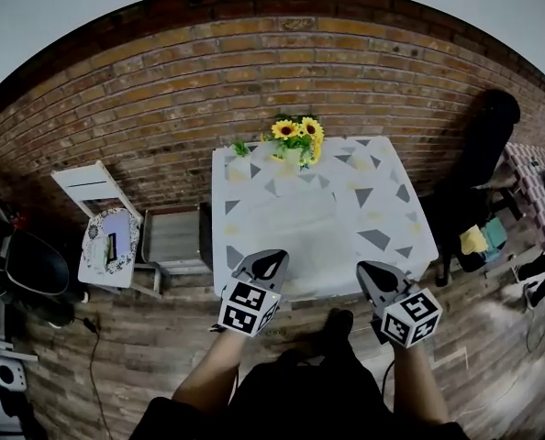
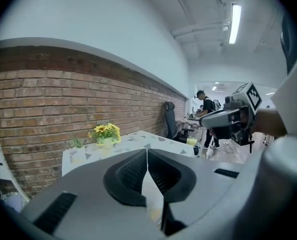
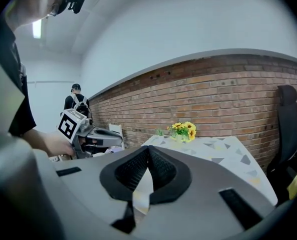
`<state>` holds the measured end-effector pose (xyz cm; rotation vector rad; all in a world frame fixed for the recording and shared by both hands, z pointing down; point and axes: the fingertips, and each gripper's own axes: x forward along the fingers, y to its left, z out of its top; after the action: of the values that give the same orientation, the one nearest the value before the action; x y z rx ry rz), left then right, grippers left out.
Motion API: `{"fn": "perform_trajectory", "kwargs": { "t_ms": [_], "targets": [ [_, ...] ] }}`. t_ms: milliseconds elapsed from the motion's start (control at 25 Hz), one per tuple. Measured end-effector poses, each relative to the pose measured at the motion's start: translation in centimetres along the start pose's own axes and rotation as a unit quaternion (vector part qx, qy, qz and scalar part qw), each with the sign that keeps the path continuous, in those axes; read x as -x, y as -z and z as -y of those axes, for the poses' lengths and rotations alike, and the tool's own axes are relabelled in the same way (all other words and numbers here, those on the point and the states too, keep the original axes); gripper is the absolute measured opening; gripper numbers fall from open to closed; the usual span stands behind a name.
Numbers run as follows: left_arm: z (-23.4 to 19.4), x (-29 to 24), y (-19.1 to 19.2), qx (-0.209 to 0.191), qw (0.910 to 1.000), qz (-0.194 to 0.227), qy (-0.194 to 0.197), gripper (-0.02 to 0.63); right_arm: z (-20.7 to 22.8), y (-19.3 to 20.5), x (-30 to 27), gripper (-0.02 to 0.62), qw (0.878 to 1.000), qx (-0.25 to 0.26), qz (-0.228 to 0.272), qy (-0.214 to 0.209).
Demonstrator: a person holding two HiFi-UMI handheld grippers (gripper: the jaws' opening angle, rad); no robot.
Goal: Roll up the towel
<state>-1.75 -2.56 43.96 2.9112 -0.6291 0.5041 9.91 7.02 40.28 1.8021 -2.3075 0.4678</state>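
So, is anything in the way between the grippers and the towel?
Nothing visible is. The left gripper and right gripper, both shut, are at the table's near edge; only tablecloth lies before the flat towel. The sunflowers stand behind it.

I see the tabletop point(image 1: 383, 200) ahead, its near and middle parts open to reach from the front. A pot of sunflowers point(image 1: 296, 138) stands at the far edge, close to the brick wall point(image 1: 162, 108), which closes off that side. On the left a low grey stand point(image 1: 172, 238) sits just beside the tabletop, with a white chair point(image 1: 103, 218) beyond it. On the right a black office chair point(image 1: 479, 154) stands near the far corner. My left claw point(image 1: 271, 262) and right claw point(image 1: 375, 273), both closed and empty, hang just before the near edge, well apart.
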Motion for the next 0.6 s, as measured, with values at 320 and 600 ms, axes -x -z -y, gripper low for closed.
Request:
{"fn": "perform_trajectory", "kwargs": {
  "t_ms": [320, 600],
  "targets": [
    [-3.3, -2.4, 1.7, 0.037, 0.9941, -0.041, -0.094, 0.020, 5.0, 0.5, -7.1, 0.027, 0.996, 0.030, -0.031, -0.084],
    [-3.7, -7.0, 2.0, 0.054, 0.9856, -0.081, -0.138, 0.021, 7.9, 3.6, -11.7, 0.095, 0.973, 0.091, -0.102, -0.188]
  ]
}}
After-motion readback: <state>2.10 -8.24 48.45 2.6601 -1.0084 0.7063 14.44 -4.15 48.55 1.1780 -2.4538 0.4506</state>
